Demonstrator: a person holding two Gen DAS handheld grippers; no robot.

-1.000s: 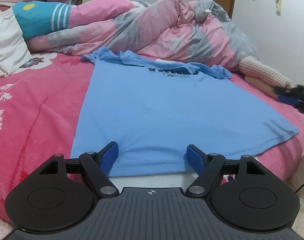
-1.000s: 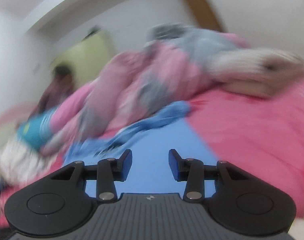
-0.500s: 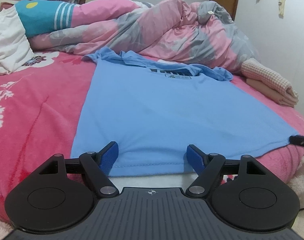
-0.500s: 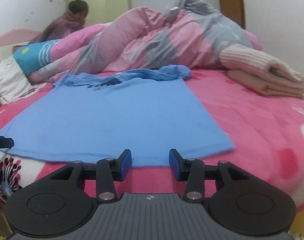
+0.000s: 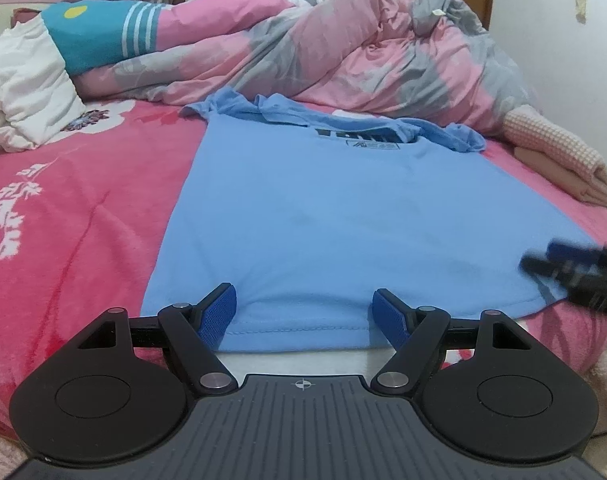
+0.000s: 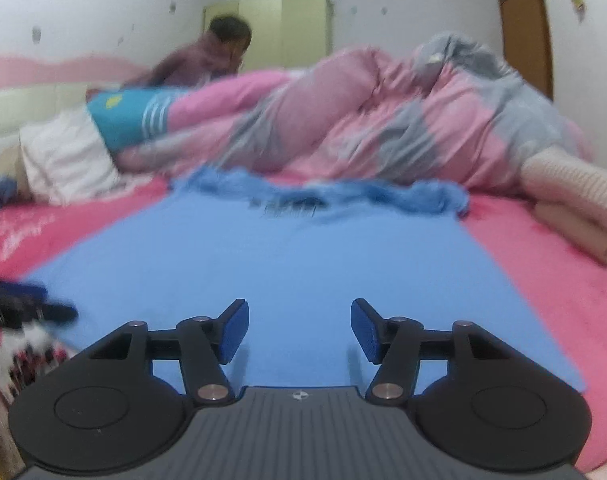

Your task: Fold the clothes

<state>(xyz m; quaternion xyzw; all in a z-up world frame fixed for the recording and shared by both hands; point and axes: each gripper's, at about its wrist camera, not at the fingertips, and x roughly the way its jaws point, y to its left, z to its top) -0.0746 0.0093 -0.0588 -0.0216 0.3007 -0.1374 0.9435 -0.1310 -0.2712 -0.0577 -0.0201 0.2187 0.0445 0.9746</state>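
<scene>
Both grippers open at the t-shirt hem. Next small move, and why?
Probably ease the left gripper forward and close on the hem: its open jaws already straddle the blue t-shirt edge, which lies flat on the pink blanket. The right gripper hovers open over the shirt.

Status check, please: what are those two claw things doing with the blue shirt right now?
Left gripper open at hem. Right gripper open above the blue shirt. Shirt flat on bed, unfolded. Nothing blocking.
</scene>
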